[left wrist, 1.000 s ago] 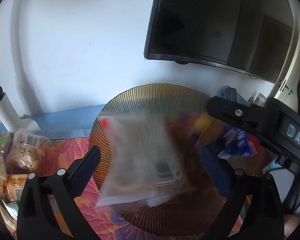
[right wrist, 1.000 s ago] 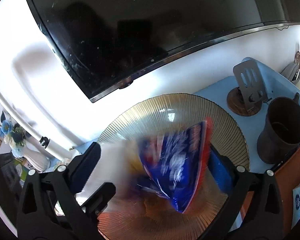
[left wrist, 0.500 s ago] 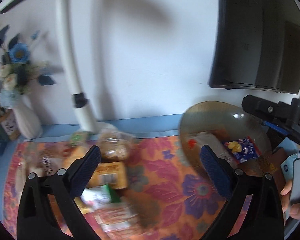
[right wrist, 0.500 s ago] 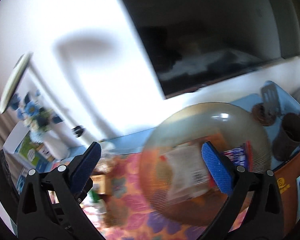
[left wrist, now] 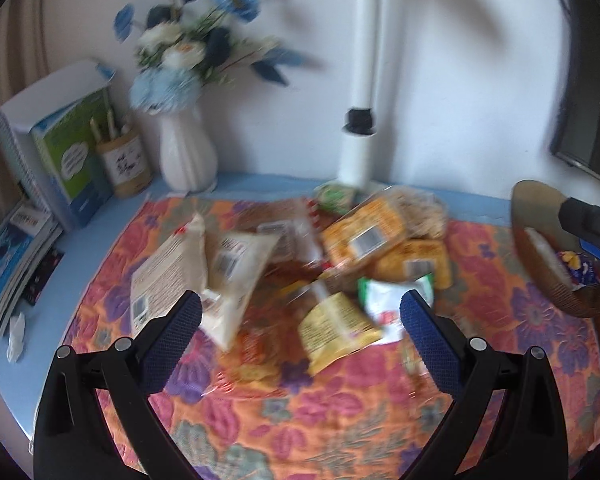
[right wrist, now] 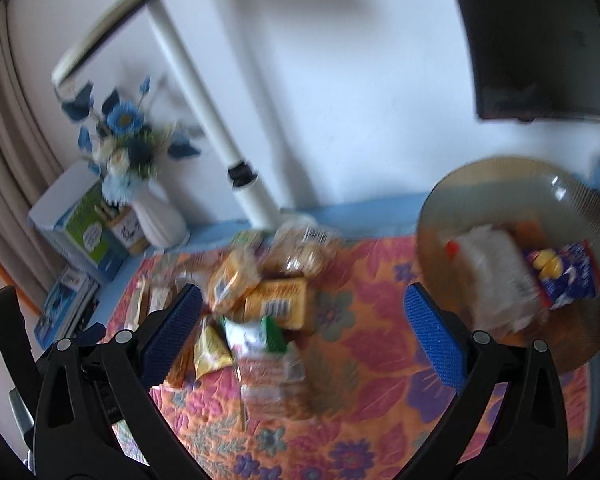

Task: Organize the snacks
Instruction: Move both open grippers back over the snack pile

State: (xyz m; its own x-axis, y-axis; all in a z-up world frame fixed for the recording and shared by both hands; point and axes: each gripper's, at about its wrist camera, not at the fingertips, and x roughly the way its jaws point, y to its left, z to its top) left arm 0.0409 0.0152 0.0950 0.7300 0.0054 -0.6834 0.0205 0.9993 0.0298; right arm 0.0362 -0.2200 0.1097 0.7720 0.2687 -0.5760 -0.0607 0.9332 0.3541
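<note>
Floral cloth [left wrist: 300, 420] replaces the bowl [right wrist: 500, 184] between both released, empty grippers [left wrist: 300, 332] [right wrist: 300, 332].

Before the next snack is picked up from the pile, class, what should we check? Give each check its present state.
1. Left gripper open and empty: ok.
2. Right gripper open and empty: ok.
3. Snack pile within view on the floral cloth: ok.
4. Glass bowl has room beside the blue packet and clear packet: ok.
5. A single packet free of its neighbours: cannot tell, the packets overlap and the picture is blurred.
6. Vase of flowers stands apart from the pile: ok.
</note>
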